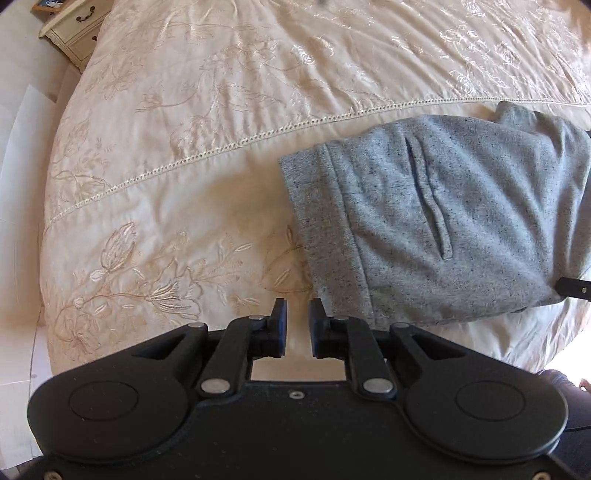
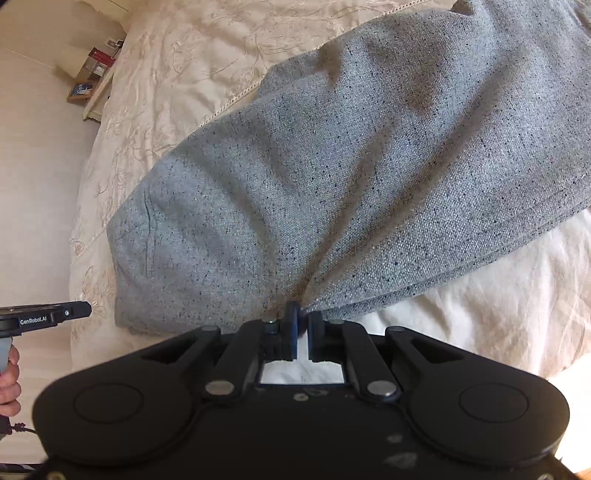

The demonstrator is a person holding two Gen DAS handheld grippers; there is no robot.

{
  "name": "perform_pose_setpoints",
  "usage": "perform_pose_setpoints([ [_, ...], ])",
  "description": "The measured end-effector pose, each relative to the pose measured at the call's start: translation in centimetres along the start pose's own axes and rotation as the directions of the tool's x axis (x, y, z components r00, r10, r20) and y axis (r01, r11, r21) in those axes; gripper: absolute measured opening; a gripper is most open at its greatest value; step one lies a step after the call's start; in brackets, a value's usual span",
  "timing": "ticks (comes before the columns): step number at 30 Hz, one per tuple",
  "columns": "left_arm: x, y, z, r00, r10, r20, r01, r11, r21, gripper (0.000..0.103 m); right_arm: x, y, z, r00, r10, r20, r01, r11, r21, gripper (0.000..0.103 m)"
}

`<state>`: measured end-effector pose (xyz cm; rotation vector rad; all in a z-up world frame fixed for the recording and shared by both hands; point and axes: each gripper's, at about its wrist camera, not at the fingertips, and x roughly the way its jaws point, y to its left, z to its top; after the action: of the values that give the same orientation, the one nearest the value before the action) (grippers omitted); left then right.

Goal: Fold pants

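Folded grey speckled sweatpants (image 1: 436, 221) are laid on a cream embroidered bedspread (image 1: 221, 129); a cream drawered nightstand (image 1: 74, 33) is seen beside it. Left gripper (image 1: 297, 325) fingers are held slightly spread, empty; right gripper (image 2: 302, 328) fingers are pinched on the pants' edge.

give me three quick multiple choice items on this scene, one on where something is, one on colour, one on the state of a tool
1. Where do the pants lie?
A. on a bedspread
B. on a wooden floor
C. in a basket

2. What colour are the pants?
A. red
B. speckled grey
C. black

3. What is the right tool doing?
A. hanging open above the bed
B. pinching the near edge of the pants
C. holding a book

Answers:
1. A, the cream embroidered bedspread shows all round the cloth.
2. B, both views show grey fabric with dark flecks.
3. B, the fabric bunches into creases that run into its closed fingers, while the left tool sits with a gap and nothing in it.
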<state>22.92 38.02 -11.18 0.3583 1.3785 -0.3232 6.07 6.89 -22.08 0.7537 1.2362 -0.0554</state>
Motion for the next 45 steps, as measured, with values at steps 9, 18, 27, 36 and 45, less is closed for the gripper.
perform_pose_setpoints([
  [9,3.0,-7.6,2.4,0.994,-0.095,0.061,0.097,0.995,-0.035,0.035,0.4,0.7,0.0,0.998,-0.046,-0.051,0.043,0.998,-0.056,0.014],
  [18,5.1,-8.7,0.8,1.000,-0.026,-0.017,0.024,0.996,-0.082,0.035,-6.3,1.6,3.7,1.000,-0.020,0.009,0.021,0.966,-0.259,0.023],
  [27,5.5,-7.5,3.0,0.997,0.076,0.018,-0.065,0.932,-0.358,0.037,-4.5,2.2,17.1,0.992,0.037,0.119,0.025,0.873,-0.486,0.032],
  [36,8.1,-7.7,3.6,0.996,0.069,-0.063,-0.088,0.916,-0.392,0.036,4.6,4.8,23.8,0.994,0.070,-0.087,-0.112,0.691,-0.714,0.033],
  [45,8.2,-8.1,3.5,0.992,0.094,-0.079,-0.118,0.908,-0.403,0.035,5.8,4.3,20.9,0.954,0.037,-0.298,-0.268,0.550,-0.791,0.034],
])
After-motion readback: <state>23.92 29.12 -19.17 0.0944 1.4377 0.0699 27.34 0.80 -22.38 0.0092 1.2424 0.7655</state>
